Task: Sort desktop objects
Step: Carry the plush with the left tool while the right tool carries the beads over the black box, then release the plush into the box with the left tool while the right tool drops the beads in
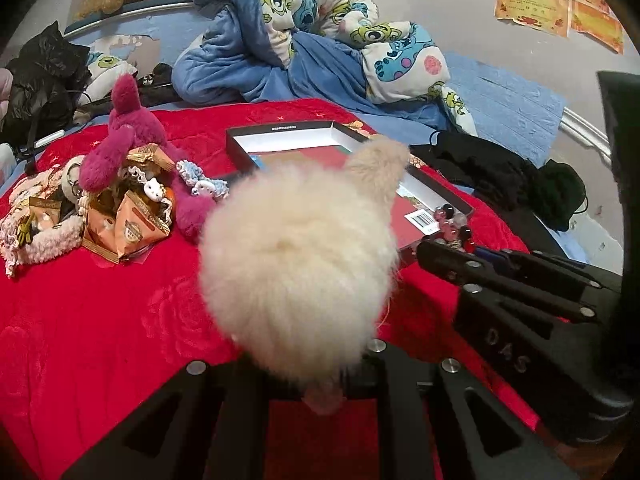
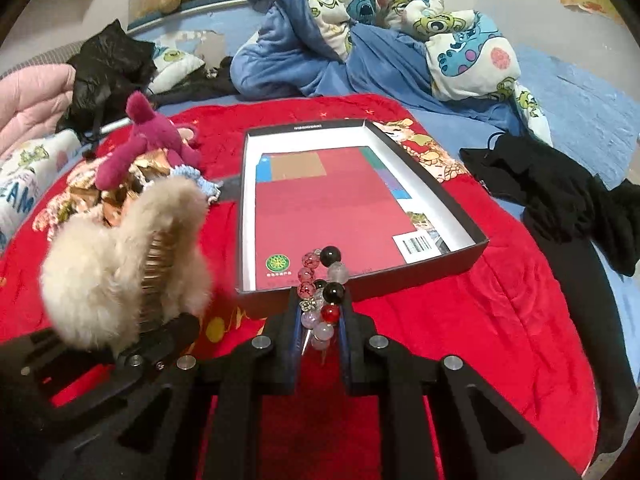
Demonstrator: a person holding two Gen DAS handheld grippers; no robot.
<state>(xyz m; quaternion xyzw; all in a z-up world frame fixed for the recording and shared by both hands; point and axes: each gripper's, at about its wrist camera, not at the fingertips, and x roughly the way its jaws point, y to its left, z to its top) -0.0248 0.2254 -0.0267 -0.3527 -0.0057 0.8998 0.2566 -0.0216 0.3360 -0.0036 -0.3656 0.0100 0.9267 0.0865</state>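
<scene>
- Right tool point(image 2: 320, 316) is clenched on a bead bracelet point(image 2: 322, 280), just at the near edge of the box point(image 2: 460, 216) – part of the loop sticks out past the tips, over the box rim.
- Bracelet: glassy round beads, prob. hard and slick, on a cord – the loop flexes, so free beads will swing. Pinch across two or three beads, not one; a single bead could squirt out. Light, but I'd guess chippable if dropped.
- Left tool point(image 2: 168, 332) is clenched on the base of a cream fluffy hair clip point(image 1: 298, 276), held above the red bedspread point(image 1: 100, 320), left of the box.
- Clip: v. light, fur squashy and slippery; the metal teeth inside are the stiff part – grip there, not on fluff.
- Box is shallow w/ a red booklet point(image 2: 320, 208) inside; plush pile point(image 1: 120, 184) sits far left.
</scene>
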